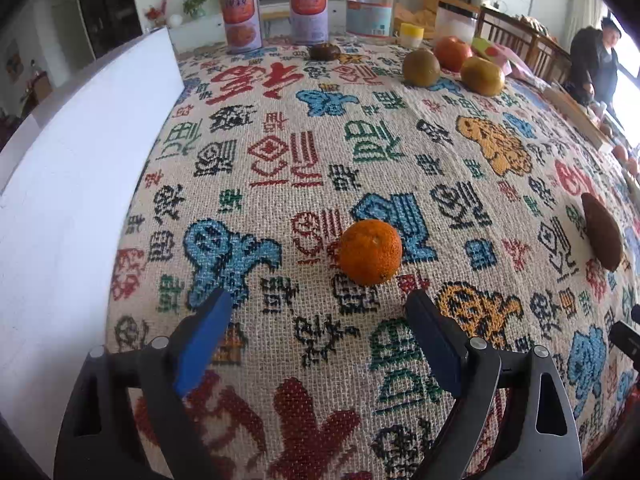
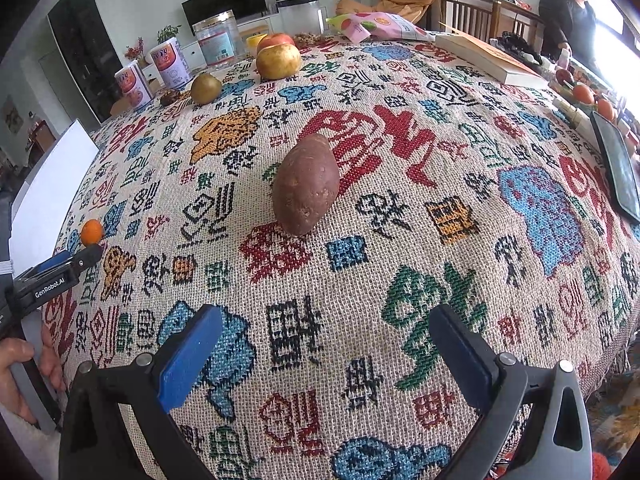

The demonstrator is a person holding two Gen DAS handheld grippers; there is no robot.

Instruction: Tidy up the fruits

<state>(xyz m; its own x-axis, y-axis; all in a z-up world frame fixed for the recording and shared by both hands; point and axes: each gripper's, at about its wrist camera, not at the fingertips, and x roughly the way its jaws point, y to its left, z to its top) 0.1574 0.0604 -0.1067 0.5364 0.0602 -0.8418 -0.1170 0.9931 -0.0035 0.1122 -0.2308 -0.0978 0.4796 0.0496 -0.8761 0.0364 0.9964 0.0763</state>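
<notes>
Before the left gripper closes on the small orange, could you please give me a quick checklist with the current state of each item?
1. Left gripper jaws open: ok.
2. Nothing between its fingers: ok.
3. Small orange centred between the fingers: not ok; it lies ahead, nearer the right finger.
4. Orange resting free on the tablecloth, apart from other things: ok.
5. Right gripper open and empty, short of the sweet potato: ok.
6. Where the orange should go: cannot tell.

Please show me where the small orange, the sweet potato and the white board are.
small orange (image 1: 370, 251), left wrist view, middle of its peel
sweet potato (image 2: 306, 185), right wrist view, middle of its skin
white board (image 1: 80, 160), left wrist view, flat face
</notes>
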